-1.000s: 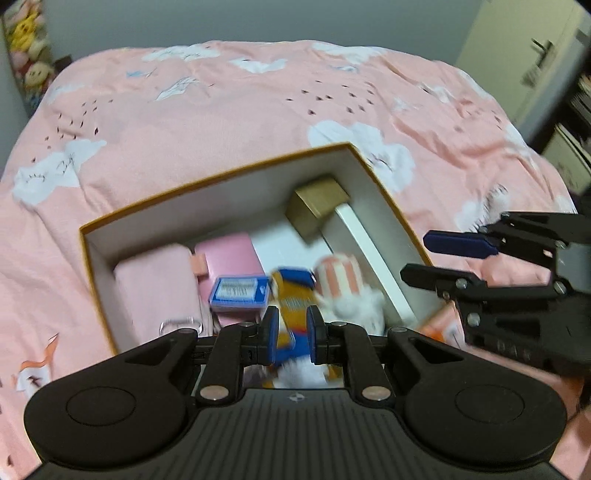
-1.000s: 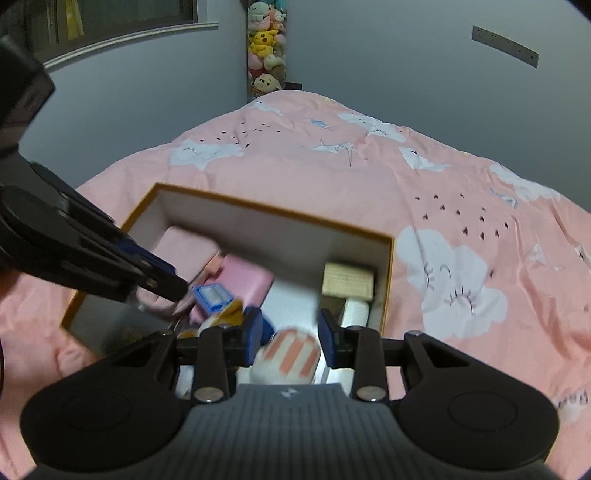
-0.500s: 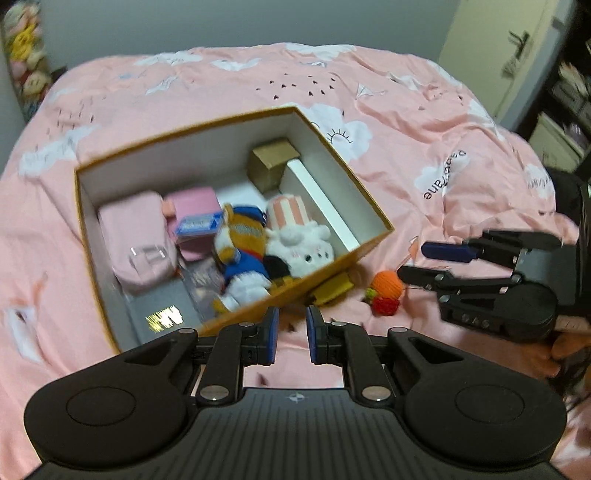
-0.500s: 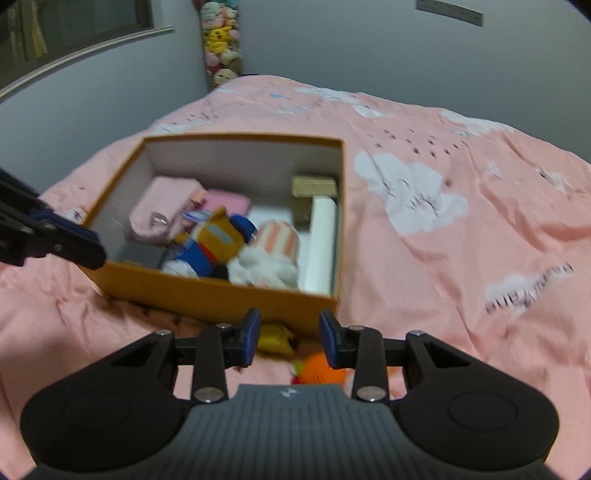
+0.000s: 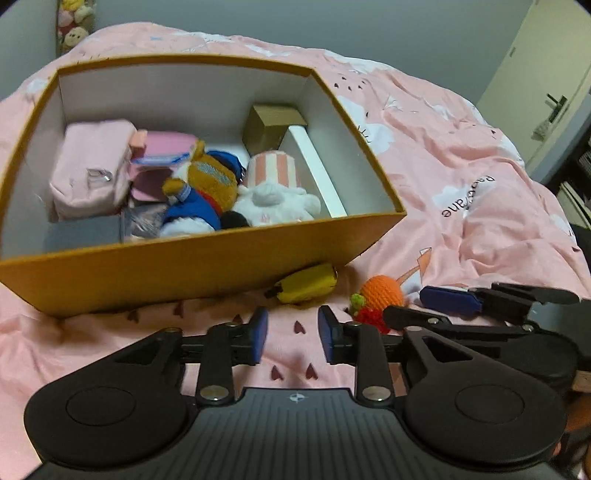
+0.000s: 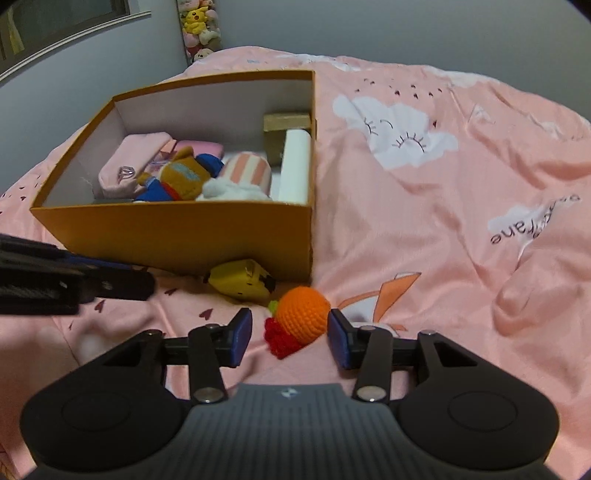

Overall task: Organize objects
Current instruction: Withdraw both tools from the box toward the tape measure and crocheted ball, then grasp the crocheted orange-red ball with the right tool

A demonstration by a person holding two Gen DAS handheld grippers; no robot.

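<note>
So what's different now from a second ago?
Both grippers pulled back out of the box. The left gripper let go of the duck toy, now lying inside. The right gripper left the white plushie inside and now straddles the orange toy, open. The box and yellow toy stayed put.

A bedroom — pink cloud-print duvet (image 6: 424, 206), plush toys (image 6: 197, 27).

Pink cloud-print bedspread (image 6: 424, 229); stacked plush toys (image 6: 197, 27) in far corner; cream door (image 5: 550, 85) with dark handle; grey wall (image 6: 406, 29).
</note>
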